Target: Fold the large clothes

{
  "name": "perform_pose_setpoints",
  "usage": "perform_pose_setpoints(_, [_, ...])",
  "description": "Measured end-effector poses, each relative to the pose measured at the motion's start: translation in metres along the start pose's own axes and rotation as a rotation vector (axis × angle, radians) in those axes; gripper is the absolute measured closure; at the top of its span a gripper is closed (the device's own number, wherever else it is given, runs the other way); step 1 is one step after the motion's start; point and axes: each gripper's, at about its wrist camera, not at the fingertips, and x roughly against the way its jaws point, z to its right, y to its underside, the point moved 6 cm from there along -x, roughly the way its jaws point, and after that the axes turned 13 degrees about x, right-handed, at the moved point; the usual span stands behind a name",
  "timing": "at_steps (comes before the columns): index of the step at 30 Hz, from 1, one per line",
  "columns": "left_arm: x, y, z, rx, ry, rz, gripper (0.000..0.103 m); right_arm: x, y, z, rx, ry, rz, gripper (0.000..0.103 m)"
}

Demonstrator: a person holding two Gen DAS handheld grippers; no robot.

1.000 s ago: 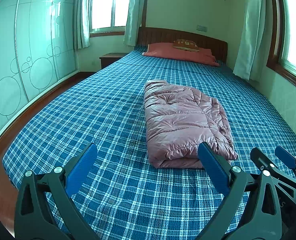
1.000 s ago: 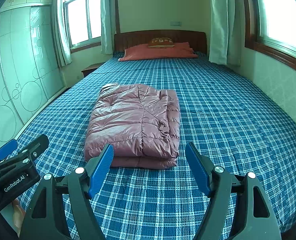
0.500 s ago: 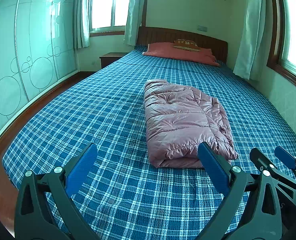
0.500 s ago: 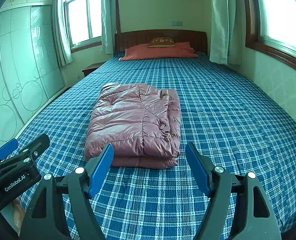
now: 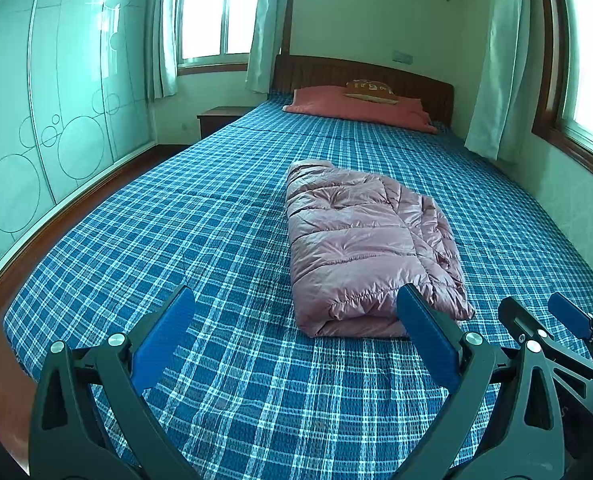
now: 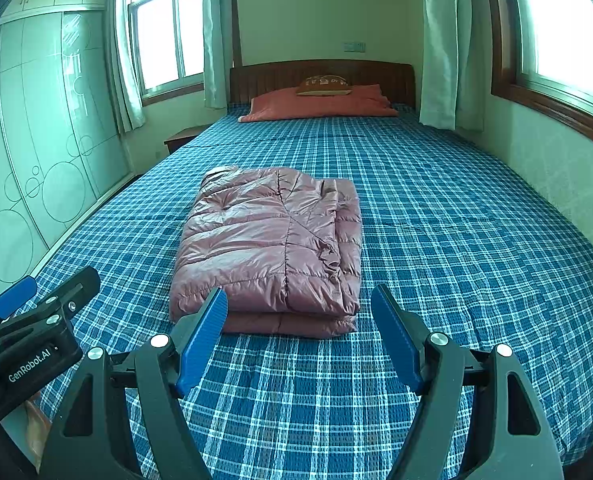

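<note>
A pink quilted down jacket (image 5: pixel 360 240) lies folded into a thick rectangle in the middle of the blue plaid bed (image 5: pixel 216 220); it also shows in the right wrist view (image 6: pixel 272 244). My left gripper (image 5: pixel 296 300) is open and empty, held above the bed's near end, short of the jacket's near edge. My right gripper (image 6: pixel 300 296) is open and empty, held just short of the jacket's near fold. Each gripper shows at the edge of the other's view: the right one (image 5: pixel 556 332), the left one (image 6: pixel 36 308).
A red pillow (image 5: pixel 356 106) with a small cushion lies at the wooden headboard (image 6: pixel 320 74). A glass-front wardrobe (image 5: pixel 36 120) runs along the left. A nightstand (image 5: pixel 220 118) stands by the far left corner. Curtained windows (image 6: pixel 568 28) and a wall are on the right.
</note>
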Motion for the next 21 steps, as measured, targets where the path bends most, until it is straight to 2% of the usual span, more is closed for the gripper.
perform_pose_setpoints(8, [-0.004, -0.005, -0.001, -0.008, -0.014, 0.016, 0.002, -0.002, 0.002, 0.001, 0.001, 0.000, -0.003, 0.030])
perform_pose_setpoints(21, [-0.014, -0.005, -0.001, 0.019, 0.034, -0.006, 0.002, -0.009, 0.004, 0.003, -0.002, 0.002, -0.019, 0.030])
